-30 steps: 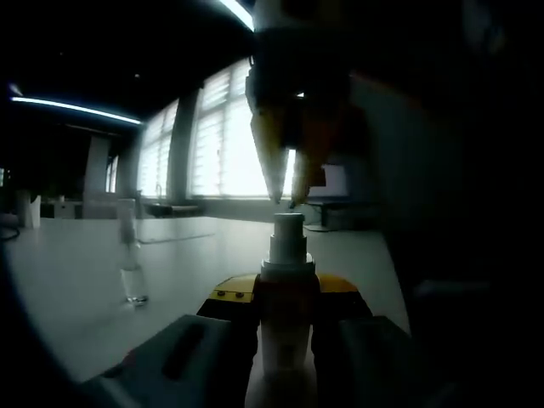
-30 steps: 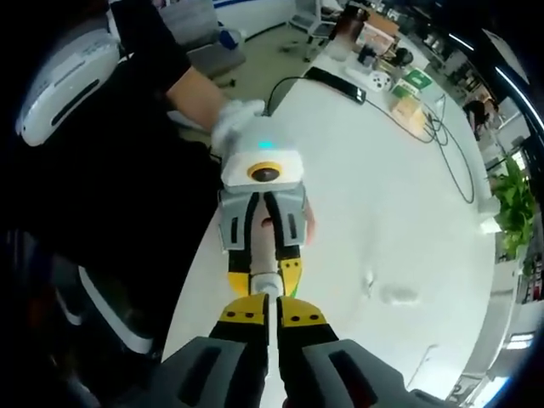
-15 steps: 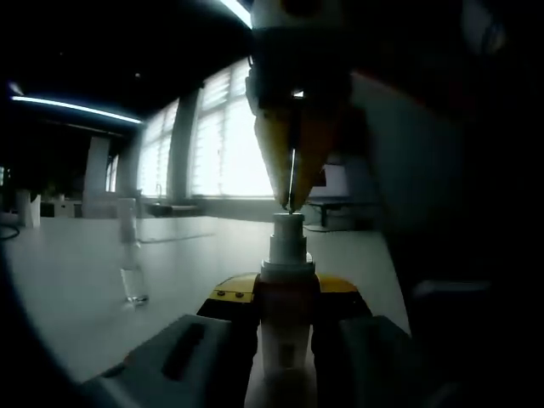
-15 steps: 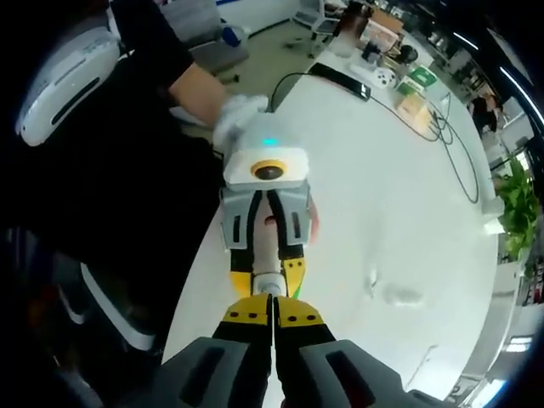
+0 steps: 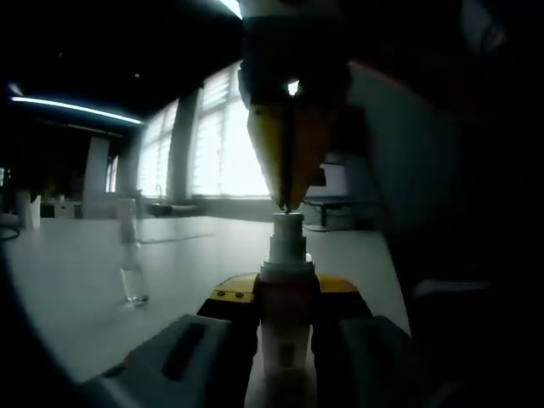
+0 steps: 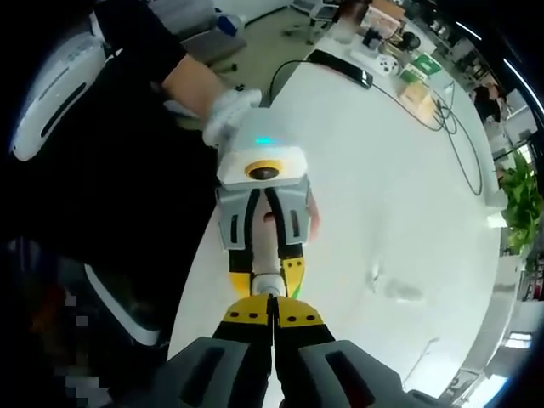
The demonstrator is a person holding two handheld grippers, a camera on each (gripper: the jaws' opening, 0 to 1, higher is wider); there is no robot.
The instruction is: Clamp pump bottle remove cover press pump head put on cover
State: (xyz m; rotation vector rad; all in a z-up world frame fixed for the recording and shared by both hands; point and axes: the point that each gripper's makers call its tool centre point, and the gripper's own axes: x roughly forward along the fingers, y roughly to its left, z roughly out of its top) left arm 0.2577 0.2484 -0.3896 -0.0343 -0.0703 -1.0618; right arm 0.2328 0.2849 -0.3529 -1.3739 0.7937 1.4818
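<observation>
A pump bottle (image 5: 285, 340) stands upright on the white table (image 6: 408, 187), with my left gripper (image 5: 287, 293) shut on its body. Its white pump head (image 5: 287, 231) is bare. My right gripper (image 5: 287, 202) comes down from above, shut, its yellow fingertips touching the top of the pump head. In the right gripper view my right gripper (image 6: 272, 302) points down at the left gripper (image 6: 266, 276) and the bottle (image 6: 267, 246) it clamps. The clear cover (image 5: 132, 255) stands apart on the table, to the left.
A gloved hand (image 6: 223, 119) holds the left gripper at the table's near edge. A black cable (image 6: 442, 127), a dark flat device (image 6: 340, 66) and boxes lie at the far end. A plant (image 6: 518, 204) stands beyond the table. Bright windows (image 5: 221, 136) are behind.
My right gripper's jaws have gone from slightly apart to shut, and its tips have settled onto the pump head. The left gripper and bottle have stayed put.
</observation>
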